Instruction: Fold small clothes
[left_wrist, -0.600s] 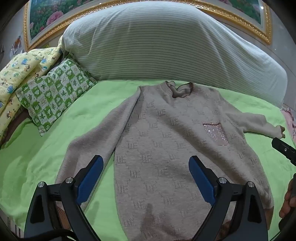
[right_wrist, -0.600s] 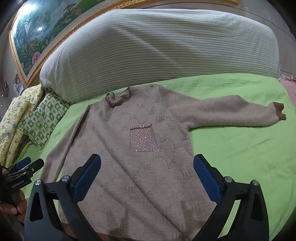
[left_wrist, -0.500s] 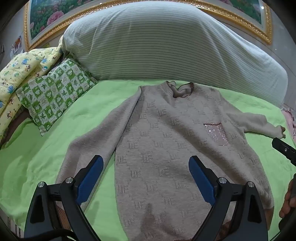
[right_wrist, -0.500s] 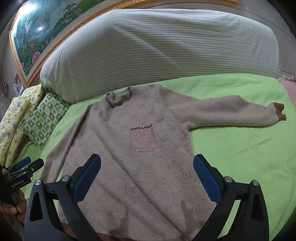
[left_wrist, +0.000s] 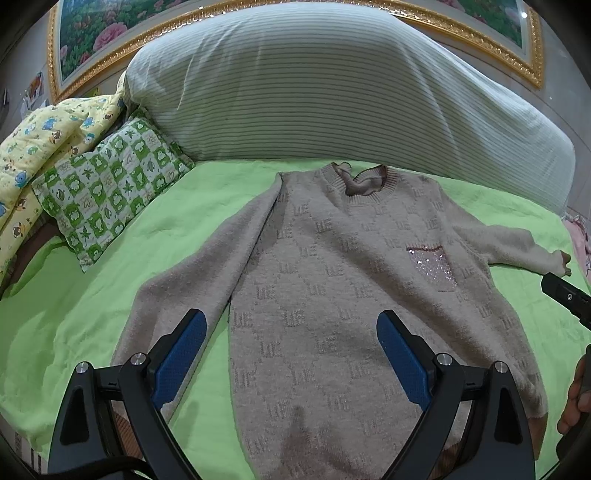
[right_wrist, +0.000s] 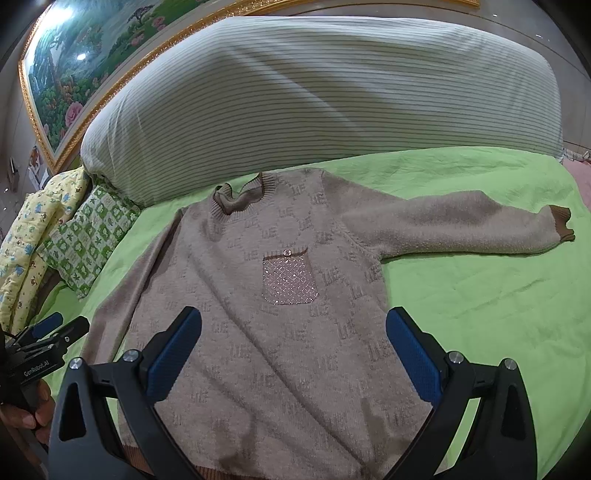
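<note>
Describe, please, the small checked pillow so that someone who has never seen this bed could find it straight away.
Start at the big striped bolster lying across the head of the green sheet. At its left end, on the sheet beside the beige sweater, lies the checked pillow. Its green-and-white squares with leaf and animal prints set it apart from the yellow cartoon-print quilt next to it.

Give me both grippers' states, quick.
Left gripper: open, holding nothing, above the sweater.
Right gripper: open, holding nothing, above the sweater.
</note>
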